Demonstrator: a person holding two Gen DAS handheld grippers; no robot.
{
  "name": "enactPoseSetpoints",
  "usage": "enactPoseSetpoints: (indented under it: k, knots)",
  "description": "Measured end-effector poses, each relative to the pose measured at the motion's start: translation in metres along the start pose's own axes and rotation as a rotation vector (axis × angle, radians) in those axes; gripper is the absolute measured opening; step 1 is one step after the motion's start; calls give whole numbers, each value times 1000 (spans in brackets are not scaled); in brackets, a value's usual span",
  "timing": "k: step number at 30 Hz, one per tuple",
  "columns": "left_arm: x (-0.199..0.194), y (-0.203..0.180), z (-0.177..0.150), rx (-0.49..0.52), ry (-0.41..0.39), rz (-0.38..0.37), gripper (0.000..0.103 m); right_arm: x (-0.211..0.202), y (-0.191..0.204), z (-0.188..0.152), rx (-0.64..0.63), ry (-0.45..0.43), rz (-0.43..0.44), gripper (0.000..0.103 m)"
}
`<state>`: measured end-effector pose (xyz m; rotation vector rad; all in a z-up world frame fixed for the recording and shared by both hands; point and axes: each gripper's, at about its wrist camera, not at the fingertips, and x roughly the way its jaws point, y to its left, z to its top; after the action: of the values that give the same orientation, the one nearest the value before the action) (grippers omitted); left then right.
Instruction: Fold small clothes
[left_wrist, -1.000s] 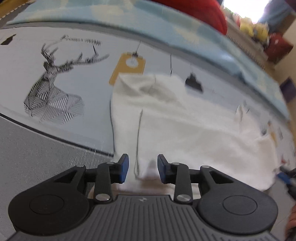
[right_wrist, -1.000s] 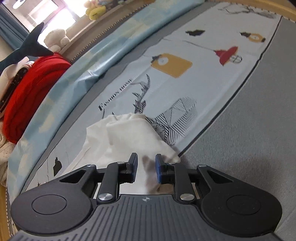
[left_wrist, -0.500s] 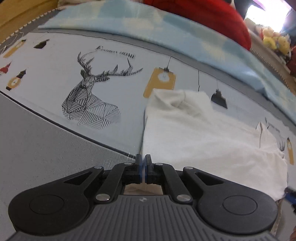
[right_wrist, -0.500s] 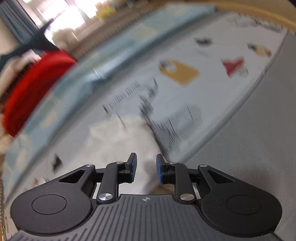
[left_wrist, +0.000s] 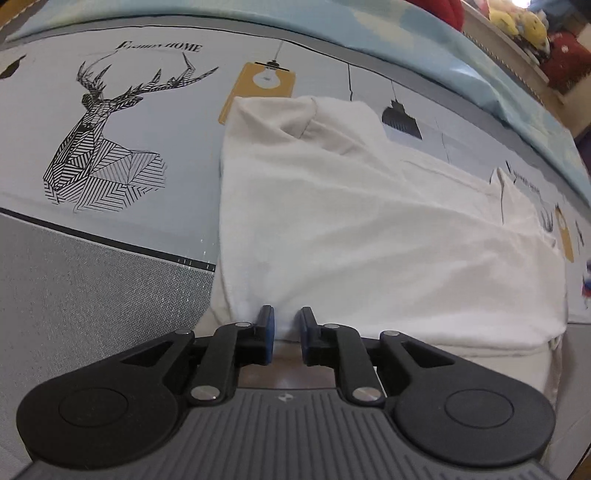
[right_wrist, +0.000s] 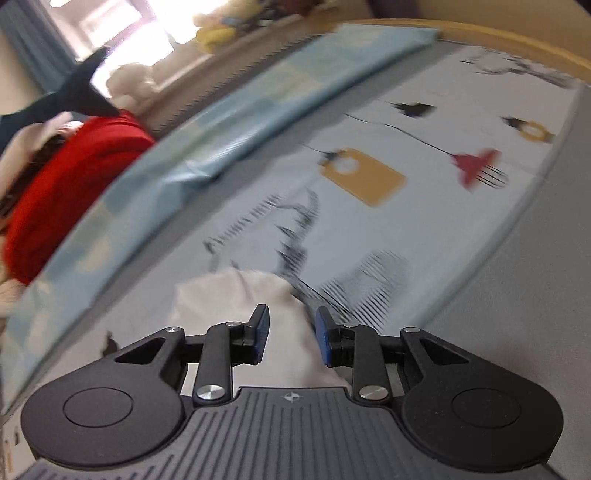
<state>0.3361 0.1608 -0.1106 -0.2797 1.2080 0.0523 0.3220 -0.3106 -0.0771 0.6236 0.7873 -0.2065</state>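
A small white garment (left_wrist: 369, 221) lies folded over on the printed bed sheet (left_wrist: 147, 110), stretching from the near left to the right. My left gripper (left_wrist: 283, 325) is open at the garment's near left edge, its jaws a small gap apart with cloth showing between them. In the right wrist view, which is blurred by motion, the garment's other end (right_wrist: 236, 295) lies just ahead. My right gripper (right_wrist: 290, 334) is open over it and holds nothing.
A light blue blanket (left_wrist: 461, 55) runs along the far side of the bed. A red cushion (right_wrist: 62, 177) and plush toys (right_wrist: 218, 29) lie beyond it. A grey woven strip (left_wrist: 92, 288) borders the sheet on the near side.
My left gripper shut on the garment's near edge half a second ago and has now opened again. My right gripper has stayed open and is moving, with its jaws a little wider.
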Motion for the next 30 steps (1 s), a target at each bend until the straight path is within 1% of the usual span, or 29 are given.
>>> enactPoseSetpoints:
  k: [2, 4, 6, 9, 10, 11, 12, 13, 15, 16, 17, 18, 19, 20, 21, 22, 23, 25, 26, 28, 30]
  knots:
    - [1, -3, 0, 5, -1, 4, 16, 18, -2, 12, 31, 23, 24, 29]
    - [1, -4, 1, 12, -1, 7, 16, 40, -5, 19, 65, 66, 33, 29]
    - [1, -4, 1, 24, -1, 9, 16, 59, -7, 22, 94, 105, 36, 29]
    - [3, -4, 2, 32, 3, 5, 16, 79, -7, 21, 112, 138, 22, 29]
    - [3, -3, 3, 32, 5, 3, 16, 84, -6, 22, 113, 146, 11, 24]
    - [4, -3, 3, 34, 6, 2, 16, 87, -4, 23, 108, 149, 7, 7]
    - [4, -3, 4, 36, 9, 2, 16, 90, -1, 25, 90, 143, 14, 2]
    - [5, -4, 4, 39, 10, 2, 16, 88, 5, 29, 52, 110, 11, 2]
    - [5, -5, 6, 43, 12, 3, 16, 76, 21, 37, -73, -21, -43, 1]
    - [5, -6, 8, 42, 12, 4, 17, 73, 27, 41, -119, -81, -58, 0]
    - [4, -6, 8, 39, 13, -1, 20, 70, 31, 43, -151, -129, -78, 0]
    - [3, -5, 10, 31, 13, -14, 21, 68, 36, 43, -193, -184, -121, 0]
    - [1, -4, 11, 22, 9, -30, 22, 66, 39, 44, -235, -218, -160, 0]
    - [-1, -4, 12, 14, 0, -45, 22, 65, 38, 45, -245, -226, -164, 0]
    - [-5, -3, 14, 10, -12, -53, 22, 64, 34, 46, -228, -206, -137, 3]
    - [-8, -3, 15, 9, -23, -56, 22, 63, 30, 47, -202, -171, -102, 3]
    - [-12, -3, 16, 6, -33, -58, 22, 63, 26, 47, -182, -123, -68, 3]
    - [-17, -1, 18, -4, -44, -63, 22, 63, 18, 42, -184, -14, -23, 10]
    - [-19, -1, 19, -5, -46, -62, 22, 61, 15, 38, -182, 32, -8, 14]
    - [-24, -2, 19, 0, -54, -57, 22, 57, 9, 26, -201, 135, 2, 20]
    - [-30, -3, 19, 4, -63, -57, 22, 52, 6, 12, -233, 195, 5, 25]
